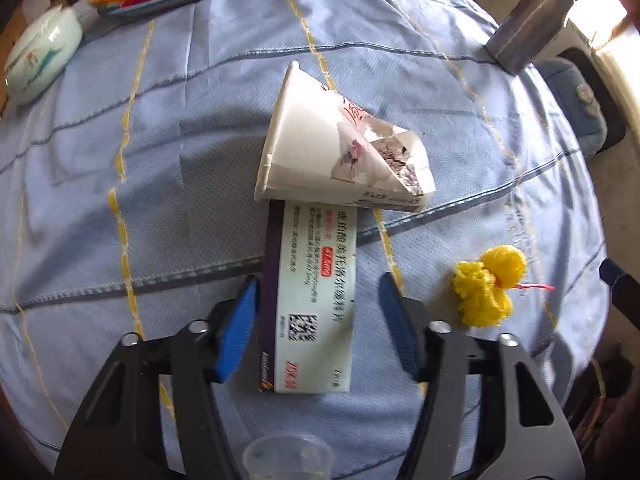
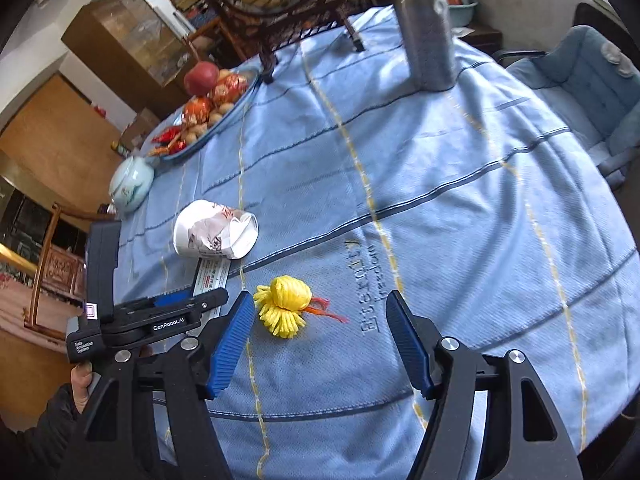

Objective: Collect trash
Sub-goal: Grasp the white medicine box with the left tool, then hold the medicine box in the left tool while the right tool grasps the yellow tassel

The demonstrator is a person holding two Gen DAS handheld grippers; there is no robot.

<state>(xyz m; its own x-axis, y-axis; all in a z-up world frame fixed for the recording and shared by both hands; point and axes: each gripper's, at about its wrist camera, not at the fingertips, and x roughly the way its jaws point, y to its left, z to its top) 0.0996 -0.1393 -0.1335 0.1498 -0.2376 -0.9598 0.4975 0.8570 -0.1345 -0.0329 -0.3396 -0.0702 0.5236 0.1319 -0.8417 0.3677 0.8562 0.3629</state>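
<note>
Trash sits mid-frame on the blue tablecloth: a medicine box, long axis running up the frame, its far end touching a crushed paper cup lying on its side, mouth to the left. The left gripper straddles the box, left pad touching, right pad clear. The right gripper gapes empty, yellow pompom just beyond; bare cloth lies to the right.

The right gripper hangs with jaws apart over a blue-clothed table, near a yellow string bundle. Beyond lie a crushed paper cup and a snack plate.
</note>
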